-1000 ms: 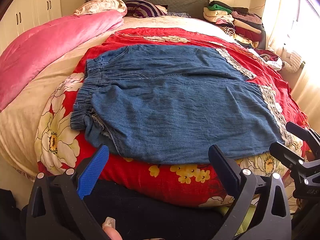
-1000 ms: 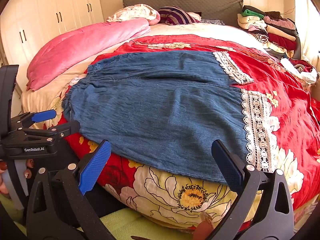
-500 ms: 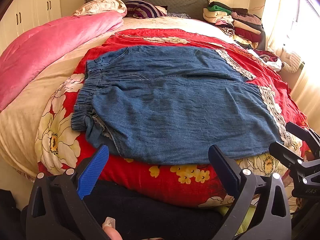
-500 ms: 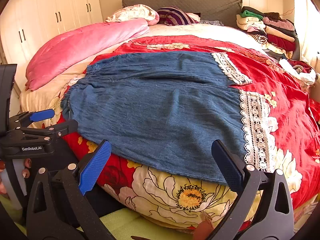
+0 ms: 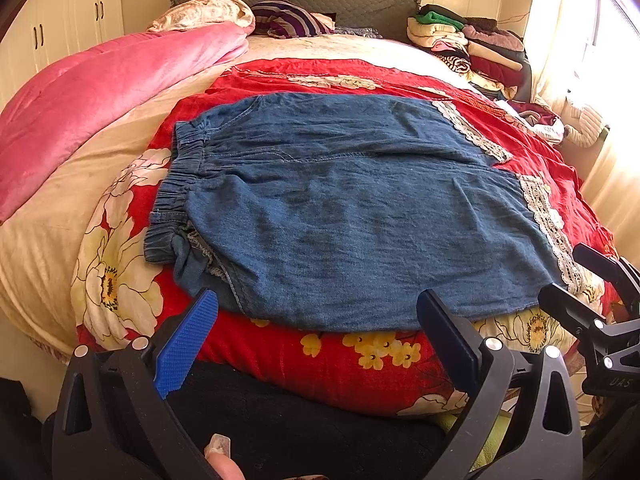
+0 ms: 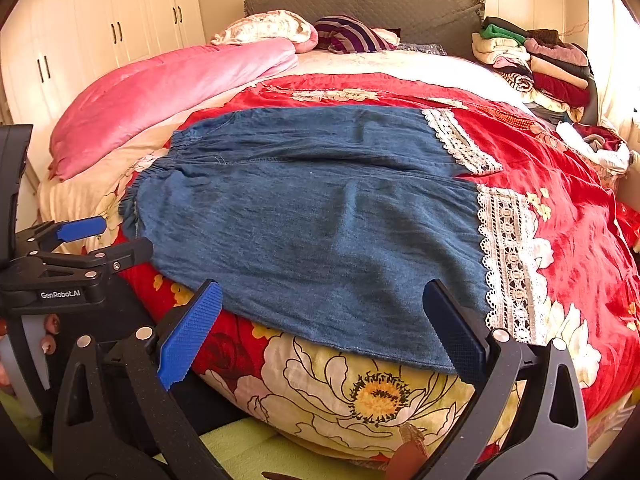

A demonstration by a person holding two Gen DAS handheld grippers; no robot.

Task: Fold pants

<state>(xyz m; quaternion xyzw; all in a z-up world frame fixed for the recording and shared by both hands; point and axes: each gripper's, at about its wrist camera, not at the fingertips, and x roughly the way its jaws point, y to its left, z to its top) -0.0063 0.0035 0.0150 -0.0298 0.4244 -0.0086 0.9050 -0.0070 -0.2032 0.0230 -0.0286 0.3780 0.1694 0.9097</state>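
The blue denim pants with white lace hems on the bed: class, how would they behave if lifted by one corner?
The blue denim pants would probably drape limply, since they lie flat with soft wrinkles. The gathered elastic waistband likely bunches and stretches. They may drag on the red floral quilt rather than slide.

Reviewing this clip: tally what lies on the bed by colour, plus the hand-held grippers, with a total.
Blue denim pants: 1
Red floral quilt: 1
Pink blanket: 1
Purple striped pillow: 1
Mixed-colour stack of folded clothes: 1
Hand-held grippers, both open: 2, left hand-held gripper and right hand-held gripper
Total: 7
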